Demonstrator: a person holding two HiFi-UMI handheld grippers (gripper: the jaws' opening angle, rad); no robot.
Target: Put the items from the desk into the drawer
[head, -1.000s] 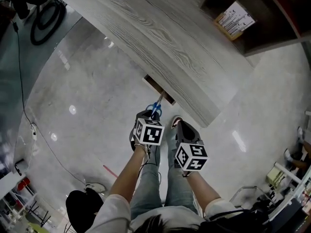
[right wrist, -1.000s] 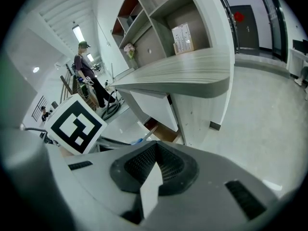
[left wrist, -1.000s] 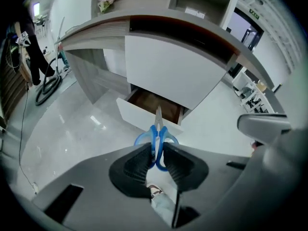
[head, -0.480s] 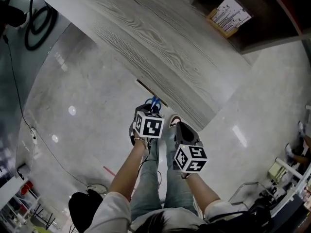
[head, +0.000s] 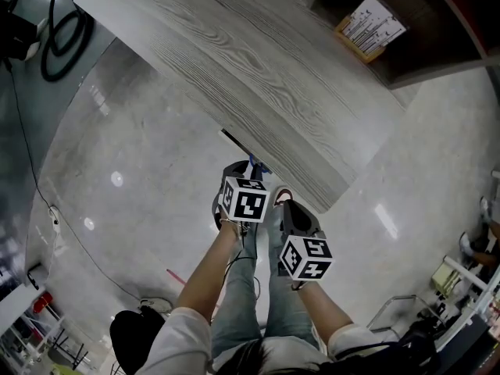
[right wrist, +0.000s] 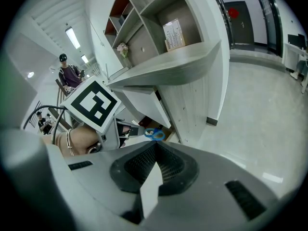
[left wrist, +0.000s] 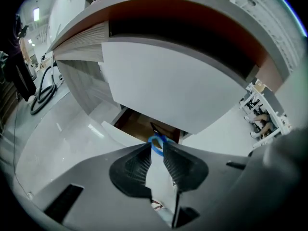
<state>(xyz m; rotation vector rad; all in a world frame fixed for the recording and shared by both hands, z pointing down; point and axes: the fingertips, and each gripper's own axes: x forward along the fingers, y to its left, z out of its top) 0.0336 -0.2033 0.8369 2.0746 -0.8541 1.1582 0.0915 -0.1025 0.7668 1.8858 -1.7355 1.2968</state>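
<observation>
1. The left gripper (left wrist: 155,146) is clamped on a pair of blue-handled scissors (left wrist: 158,141). Their handle loops stick out past its tips, just in front of the drawer (left wrist: 118,130).
2. The drawer stands pulled partway out from under the desk (head: 258,69), and its brown inside shows behind the scissors.
3. The right gripper (right wrist: 156,147) hangs a little back from the drawer with its jaws pressed together on nothing. Its view shows the scissors held just short of the drawer mouth.
4. Judging progress: the scissors are off the desk but not yet inside the drawer, so the drop and the release remain.
5. The desk stretch above the drawer shows no other loose item. A small object at the corner farthest from the drawer cannot be identified, so more may remain.
</observation>
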